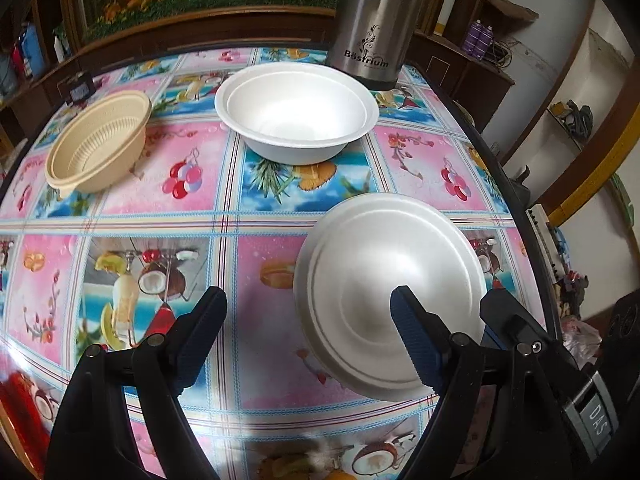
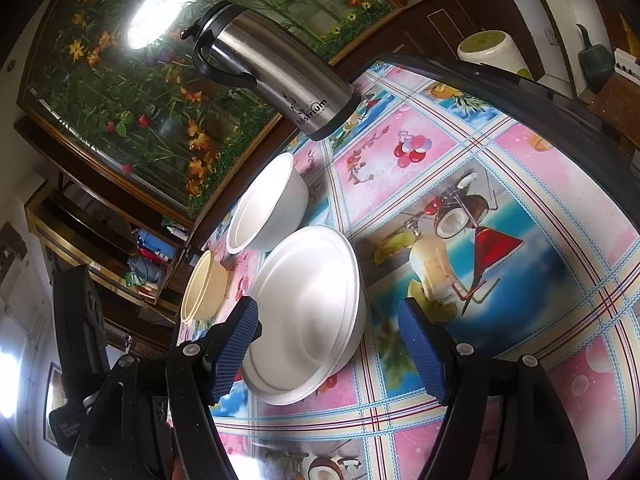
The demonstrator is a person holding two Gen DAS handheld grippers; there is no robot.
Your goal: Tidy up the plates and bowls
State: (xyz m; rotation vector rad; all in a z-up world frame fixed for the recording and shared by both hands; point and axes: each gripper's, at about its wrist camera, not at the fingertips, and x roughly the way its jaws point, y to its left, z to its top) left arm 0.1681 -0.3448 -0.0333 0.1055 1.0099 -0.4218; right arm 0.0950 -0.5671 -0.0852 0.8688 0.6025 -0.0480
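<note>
Your left gripper [image 1: 308,332] points steeply down, jaws wide apart, pads at 7 and 5 o'clock in its wrist view, nothing pinched. Your right gripper [image 2: 330,344] is angled shallower, jaws spread, pads clamping nothing; its body shows at 4 o'clock in the left view.

Open right gripper [image 2: 328,348] at six o'clock, white plate [image 2: 308,312] lying between its blue pads [image 2: 236,348], untouched. White bowl [image 2: 268,208] and beige bowl [image 2: 202,290] toward ten o'clock, steel flask [image 2: 276,80] at twelve, all on fruit-print tablecloth [image 2: 500,240].
</note>
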